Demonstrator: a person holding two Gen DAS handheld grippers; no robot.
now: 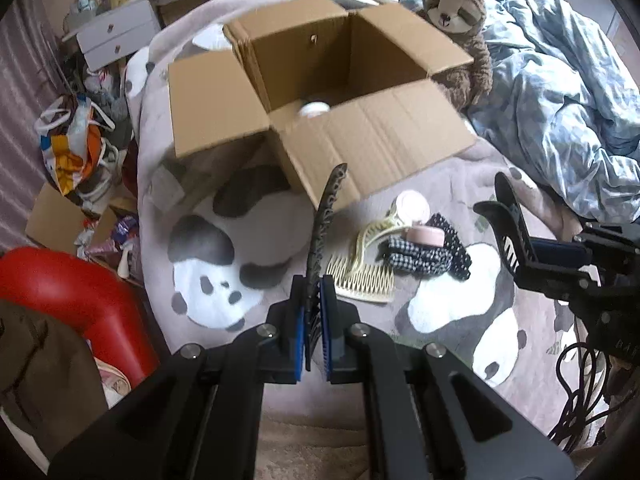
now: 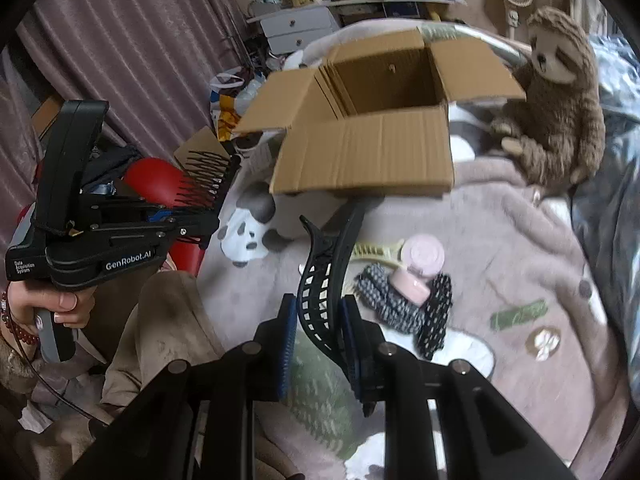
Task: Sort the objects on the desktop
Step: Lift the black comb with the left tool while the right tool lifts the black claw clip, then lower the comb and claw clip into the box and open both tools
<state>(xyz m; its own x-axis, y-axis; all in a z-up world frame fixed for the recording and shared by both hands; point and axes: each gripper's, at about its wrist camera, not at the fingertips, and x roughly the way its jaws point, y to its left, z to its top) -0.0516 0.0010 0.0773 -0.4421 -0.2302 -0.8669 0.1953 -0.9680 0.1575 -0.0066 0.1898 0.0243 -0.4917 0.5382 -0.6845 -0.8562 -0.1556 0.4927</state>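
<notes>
The left gripper (image 1: 316, 312) is clamped on a thin black comb (image 1: 322, 236). The right gripper (image 2: 318, 340) is clamped on a curved black clip (image 2: 324, 280). Both are above the blanket (image 1: 280, 232). The far box (image 1: 340, 60) is open. Only the left view shows a white jar (image 1: 314, 109) inside.

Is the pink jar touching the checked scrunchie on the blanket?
Touching. In the right wrist view the pink jar lies tipped against the checked scrunchie, no gap between.
</notes>
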